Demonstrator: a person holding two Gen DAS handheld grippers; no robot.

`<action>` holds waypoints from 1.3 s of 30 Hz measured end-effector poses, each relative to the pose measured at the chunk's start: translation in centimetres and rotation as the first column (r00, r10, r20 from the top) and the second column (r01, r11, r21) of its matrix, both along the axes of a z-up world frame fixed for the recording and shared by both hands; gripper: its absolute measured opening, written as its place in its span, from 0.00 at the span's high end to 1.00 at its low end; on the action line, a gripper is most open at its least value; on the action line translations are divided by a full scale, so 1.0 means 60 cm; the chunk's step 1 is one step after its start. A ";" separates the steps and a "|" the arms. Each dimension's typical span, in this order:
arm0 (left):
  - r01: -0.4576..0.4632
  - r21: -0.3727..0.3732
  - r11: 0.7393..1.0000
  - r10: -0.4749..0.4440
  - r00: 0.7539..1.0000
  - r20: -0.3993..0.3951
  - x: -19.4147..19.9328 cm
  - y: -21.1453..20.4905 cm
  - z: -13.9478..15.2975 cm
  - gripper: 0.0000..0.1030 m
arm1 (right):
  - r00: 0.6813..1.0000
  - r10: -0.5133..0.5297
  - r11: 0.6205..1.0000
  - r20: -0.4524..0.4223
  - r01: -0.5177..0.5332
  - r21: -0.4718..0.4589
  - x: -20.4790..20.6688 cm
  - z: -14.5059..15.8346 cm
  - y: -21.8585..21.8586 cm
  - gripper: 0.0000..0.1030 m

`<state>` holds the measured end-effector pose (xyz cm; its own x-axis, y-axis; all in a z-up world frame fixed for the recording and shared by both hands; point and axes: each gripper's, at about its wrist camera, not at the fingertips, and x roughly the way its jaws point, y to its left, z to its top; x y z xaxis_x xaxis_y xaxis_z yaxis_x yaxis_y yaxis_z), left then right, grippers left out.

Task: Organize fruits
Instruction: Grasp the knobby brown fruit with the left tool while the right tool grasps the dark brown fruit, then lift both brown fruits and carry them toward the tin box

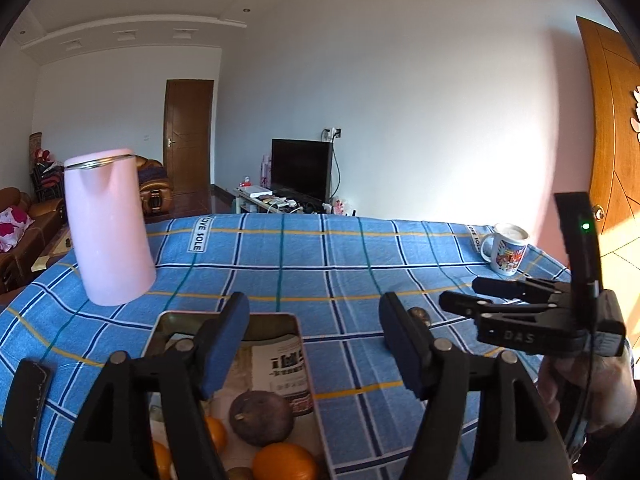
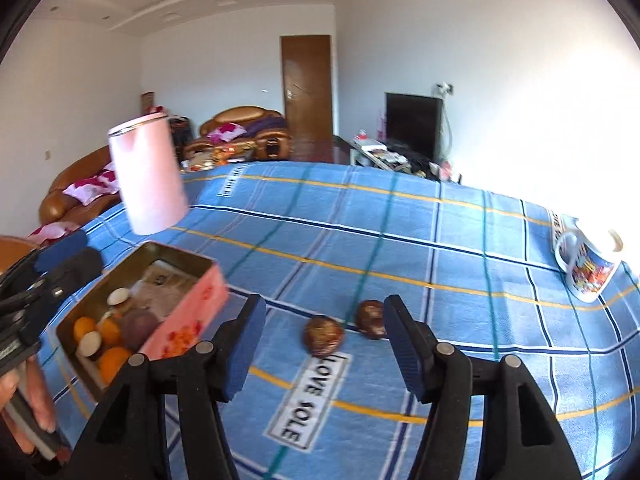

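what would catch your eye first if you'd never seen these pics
The blue plaid tablecloth fills both views, with a tall pink kettle standing at its far left. Near it a pink tin holds oranges and a purple fruit, while two brown fruits lie loose on the cloth between the right tool's open fingers.

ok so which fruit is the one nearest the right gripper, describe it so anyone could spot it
Start at the blue checked tablecloth and find the pink tin of fruit. Two dark brown round fruits lie loose on the cloth to its right. It is the right-hand fruit, beside the right gripper's right finger; its twin lies just above the LOVE SOLE label.
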<state>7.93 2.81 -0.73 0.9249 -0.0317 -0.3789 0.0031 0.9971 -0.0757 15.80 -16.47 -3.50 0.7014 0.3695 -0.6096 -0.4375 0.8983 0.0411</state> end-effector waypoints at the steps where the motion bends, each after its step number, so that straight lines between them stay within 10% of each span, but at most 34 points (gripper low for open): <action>1: 0.010 0.003 1.000 -0.010 1.000 -0.011 0.012 -0.013 0.001 0.30 | 1.000 -0.022 1.000 -0.021 0.022 0.001 0.021 -0.008 -0.008 0.39; 15: 0.018 -0.021 1.000 -0.021 0.991 -0.135 0.108 -0.063 -0.047 0.29 | 0.964 -0.074 0.997 -0.253 0.065 -0.045 0.134 -0.110 0.003 0.40; 19: 0.017 -0.011 1.000 -0.018 0.990 -0.142 0.112 -0.072 -0.049 0.24 | 0.958 -0.070 0.997 -0.278 0.063 -0.034 0.147 -0.122 -0.005 0.62; 25: 0.060 0.023 0.998 -0.055 0.981 -0.188 0.129 -0.106 -0.065 0.24 | 0.966 -0.095 0.994 -0.241 0.106 0.029 0.126 -0.106 -0.047 0.62; 39: 0.169 0.029 0.985 -0.138 0.881 -0.453 0.237 -0.173 -0.141 0.44 | 0.965 -0.180 0.975 -0.193 0.201 0.096 0.111 -0.088 -0.126 0.61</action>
<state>22.16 -7.56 -9.22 0.6420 -0.1203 -0.7572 0.1380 0.9896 -0.0403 22.49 -24.04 -8.79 0.6462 0.3142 -0.6955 -0.2345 0.9490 0.2108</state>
